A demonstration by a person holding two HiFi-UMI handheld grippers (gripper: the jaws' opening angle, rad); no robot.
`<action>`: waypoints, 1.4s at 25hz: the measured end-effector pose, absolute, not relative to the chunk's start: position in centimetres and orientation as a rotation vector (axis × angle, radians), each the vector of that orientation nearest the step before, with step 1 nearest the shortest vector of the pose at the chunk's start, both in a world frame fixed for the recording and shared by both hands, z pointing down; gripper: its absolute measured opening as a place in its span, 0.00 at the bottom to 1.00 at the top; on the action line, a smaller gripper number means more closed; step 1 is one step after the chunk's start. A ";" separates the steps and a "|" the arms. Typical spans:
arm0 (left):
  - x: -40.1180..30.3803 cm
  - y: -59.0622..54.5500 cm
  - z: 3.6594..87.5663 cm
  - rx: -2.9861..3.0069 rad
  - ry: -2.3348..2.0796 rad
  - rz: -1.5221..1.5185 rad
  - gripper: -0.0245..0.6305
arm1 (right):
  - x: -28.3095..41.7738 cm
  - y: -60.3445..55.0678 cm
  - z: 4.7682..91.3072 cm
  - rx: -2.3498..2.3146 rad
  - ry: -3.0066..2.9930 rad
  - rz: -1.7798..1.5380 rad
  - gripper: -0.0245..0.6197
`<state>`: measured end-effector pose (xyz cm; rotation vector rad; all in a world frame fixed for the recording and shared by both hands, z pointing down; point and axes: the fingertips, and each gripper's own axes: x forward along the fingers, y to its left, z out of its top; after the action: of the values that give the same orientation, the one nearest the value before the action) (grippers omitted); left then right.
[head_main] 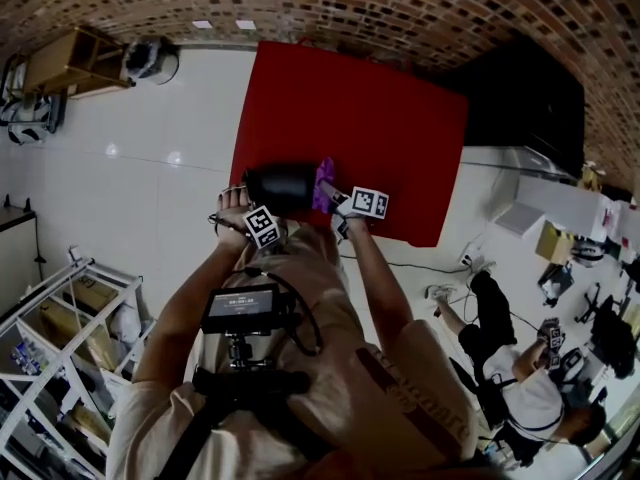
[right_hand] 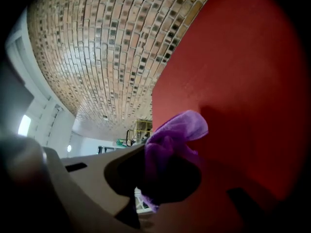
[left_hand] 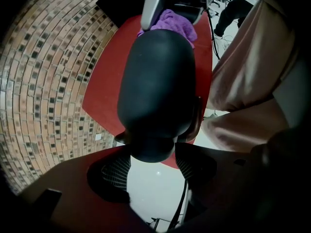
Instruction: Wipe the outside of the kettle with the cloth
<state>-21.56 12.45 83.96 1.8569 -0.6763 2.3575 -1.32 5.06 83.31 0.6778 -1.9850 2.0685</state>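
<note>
Black kettle (head_main: 278, 185) on its side at the near edge of the red table (head_main: 350, 118), purple cloth (head_main: 325, 183) just beside its right end; contact between them not clear. Only in the head view: both hands close together over the table edge. Only in the left gripper view: left gripper (left_hand: 153, 166), jaws partly apart, clamped on the kettle's narrow end. Only in the right gripper view: right gripper (right_hand: 160, 178) closed tight on the bunched cloth, red table behind.

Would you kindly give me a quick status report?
Left gripper shut on kettle. Right gripper shut on purple cloth, beside kettle. Contact unclear. Nothing blocking.
</note>
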 end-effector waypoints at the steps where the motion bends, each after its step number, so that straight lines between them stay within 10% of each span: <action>1: -21.4 12.4 83.9 1.858 -0.682 2.356 0.46 | -0.9 6.4 83.3 0.666 -1.968 2.047 0.17; 9: -22.4 12.1 82.2 1.904 -0.860 2.060 0.48 | 0.3 8.7 79.7 0.735 -2.061 1.831 0.17; 25: -20.8 17.5 88.5 1.321 -1.153 0.514 0.48 | -8.8 4.5 72.0 0.547 -2.364 1.130 0.17; 35: -22.7 18.1 92.6 1.181 -1.155 0.707 0.44 | -10.9 5.5 71.5 0.483 -2.381 1.105 0.17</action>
<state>-22.75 18.15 92.63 1.1805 -1.1546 0.7075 -10.93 5.50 71.50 0.4830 -2.3813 1.1050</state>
